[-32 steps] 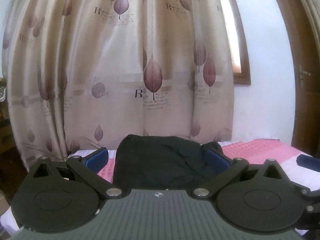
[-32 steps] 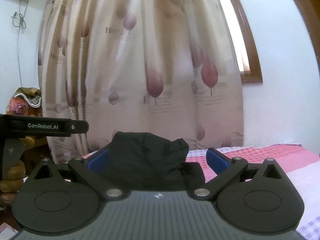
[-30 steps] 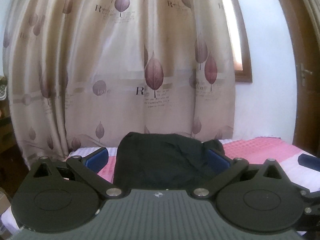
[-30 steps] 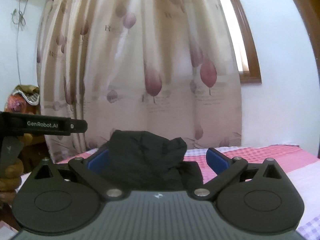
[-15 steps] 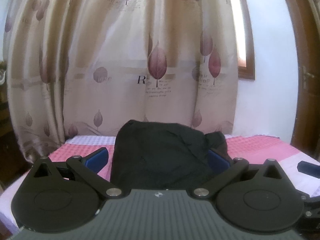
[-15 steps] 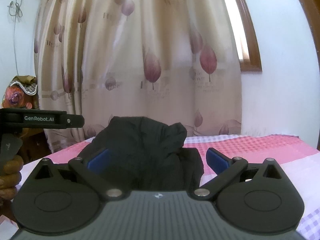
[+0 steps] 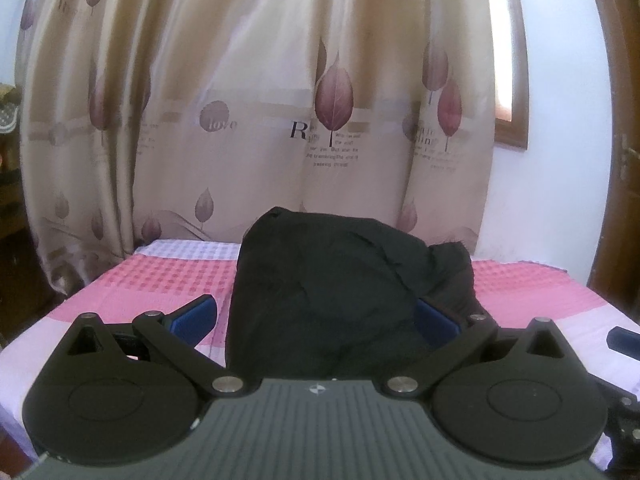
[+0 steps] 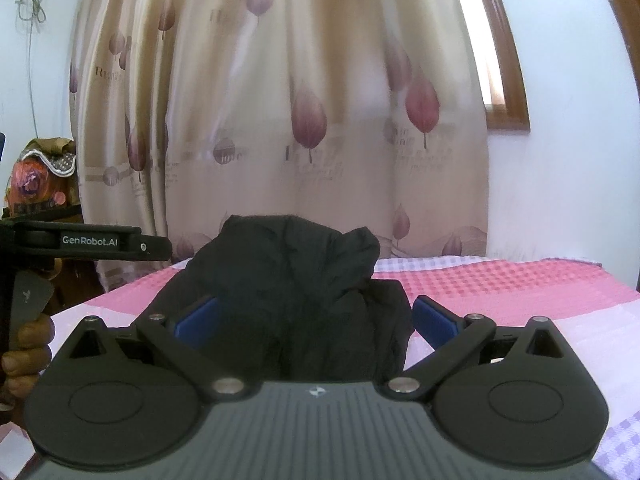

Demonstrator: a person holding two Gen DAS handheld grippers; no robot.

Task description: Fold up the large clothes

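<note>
Left gripper (image 7: 314,320): jaws spread wide, black garment (image 7: 340,300) bunched between them at 12 o'clock, not pinched. Right gripper (image 8: 316,318): likewise spread, same cloth heaped between its pads. Garment lies on the pink checked bed (image 7: 160,280). Before you close, seek out matching edges or corners, not the heaped middle.

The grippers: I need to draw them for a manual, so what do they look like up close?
Both match. The left gripper and the right gripper have black linkage arms with silver pivot pins, round black hubs, blue finger pads and a grey ribbed body bearing a small white emblem. The right view shows the left gripper's side printed "GenRobot.AI".
</note>
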